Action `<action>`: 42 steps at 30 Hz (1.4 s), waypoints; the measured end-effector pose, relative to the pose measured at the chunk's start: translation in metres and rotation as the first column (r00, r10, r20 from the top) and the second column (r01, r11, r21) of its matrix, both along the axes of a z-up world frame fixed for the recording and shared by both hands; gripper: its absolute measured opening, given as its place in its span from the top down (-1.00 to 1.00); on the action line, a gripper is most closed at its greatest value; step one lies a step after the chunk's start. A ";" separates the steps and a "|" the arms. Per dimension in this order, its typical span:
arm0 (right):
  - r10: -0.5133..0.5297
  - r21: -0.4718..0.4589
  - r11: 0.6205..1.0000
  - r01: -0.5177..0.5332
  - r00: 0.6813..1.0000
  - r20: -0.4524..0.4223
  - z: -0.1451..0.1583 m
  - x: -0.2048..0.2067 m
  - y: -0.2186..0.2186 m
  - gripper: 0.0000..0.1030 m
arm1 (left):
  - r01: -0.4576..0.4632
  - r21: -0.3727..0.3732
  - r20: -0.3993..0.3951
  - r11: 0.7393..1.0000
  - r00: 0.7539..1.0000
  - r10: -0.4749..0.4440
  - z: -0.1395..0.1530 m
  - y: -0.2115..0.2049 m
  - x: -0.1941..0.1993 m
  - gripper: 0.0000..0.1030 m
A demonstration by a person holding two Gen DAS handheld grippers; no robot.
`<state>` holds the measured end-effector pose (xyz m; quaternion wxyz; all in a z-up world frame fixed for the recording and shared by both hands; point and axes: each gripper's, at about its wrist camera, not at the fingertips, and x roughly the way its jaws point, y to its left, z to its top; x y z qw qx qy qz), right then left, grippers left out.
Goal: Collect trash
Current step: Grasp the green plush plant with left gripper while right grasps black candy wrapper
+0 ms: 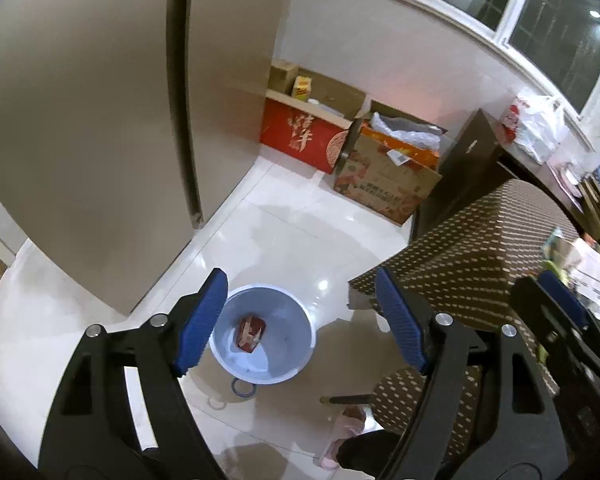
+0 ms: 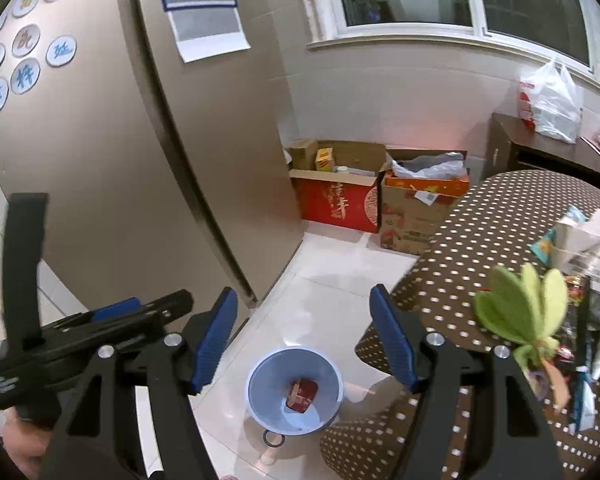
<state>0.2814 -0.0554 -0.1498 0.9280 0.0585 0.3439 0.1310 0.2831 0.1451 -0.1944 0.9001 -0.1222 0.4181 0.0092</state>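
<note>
A pale blue bin [image 1: 290, 360] [image 2: 268, 384] stands on the white floor beside the table, with a red packet [image 1: 252, 330] [image 2: 302, 394] lying inside it. My left gripper [image 1: 300, 280] hovers above the bin, open, with nothing between its blue pads. My right gripper [image 2: 304, 294] is also open and holds nothing, high over the bin and the table's corner. The table with a brown dotted cloth [image 1: 480, 240] [image 2: 500, 220] carries wrappers and crumpled paper [image 2: 584, 236] behind a green plant [image 2: 528, 304]. The left gripper's black body [image 2: 100, 324] shows at the left of the right wrist view.
A tall beige fridge [image 1: 100, 120] [image 2: 160, 160] fills the left. A red box [image 1: 300, 136] and an open cardboard box [image 1: 388, 176] sit against the far wall. A dark cabinet [image 2: 540, 152] holds a plastic bag [image 2: 552, 100]. A blue ring [image 1: 242, 388] and a pink slipper [image 1: 340, 432] lie on the floor.
</note>
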 end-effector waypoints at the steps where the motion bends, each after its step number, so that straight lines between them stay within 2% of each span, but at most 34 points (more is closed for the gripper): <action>1: -0.005 0.006 1.000 0.005 1.000 0.001 0.002 -0.001 -0.004 -0.31 | 0.006 0.001 0.007 1.000 1.000 -0.006 0.005 -0.004 -0.004 -0.47; 8: -0.037 0.033 0.999 0.037 0.999 0.028 0.024 -0.033 -0.037 -0.31 | 0.073 0.024 0.073 0.997 0.995 -0.074 0.041 -0.043 -0.036 -0.50; 15: -0.120 0.044 0.992 0.118 0.991 0.057 0.039 -0.071 -0.101 -0.32 | 0.180 0.049 0.080 0.983 0.980 -0.183 0.054 -0.099 -0.054 -0.51; 22: -0.234 0.034 0.972 0.233 0.972 0.023 0.025 -0.098 -0.173 -0.32 | 0.318 0.065 0.051 0.946 0.946 -0.321 0.046 -0.167 -0.065 -0.51; 27: -0.280 0.033 0.959 0.280 0.960 -0.002 0.013 -0.107 -0.207 -0.31 | 0.377 0.060 0.018 0.924 0.925 -0.379 0.034 -0.202 -0.062 -0.51; 42: -0.304 0.044 0.951 0.307 0.951 -0.059 -0.007 -0.099 -0.236 -0.31 | 0.457 0.070 -0.036 0.887 0.890 -0.455 0.005 -0.266 -0.030 -0.47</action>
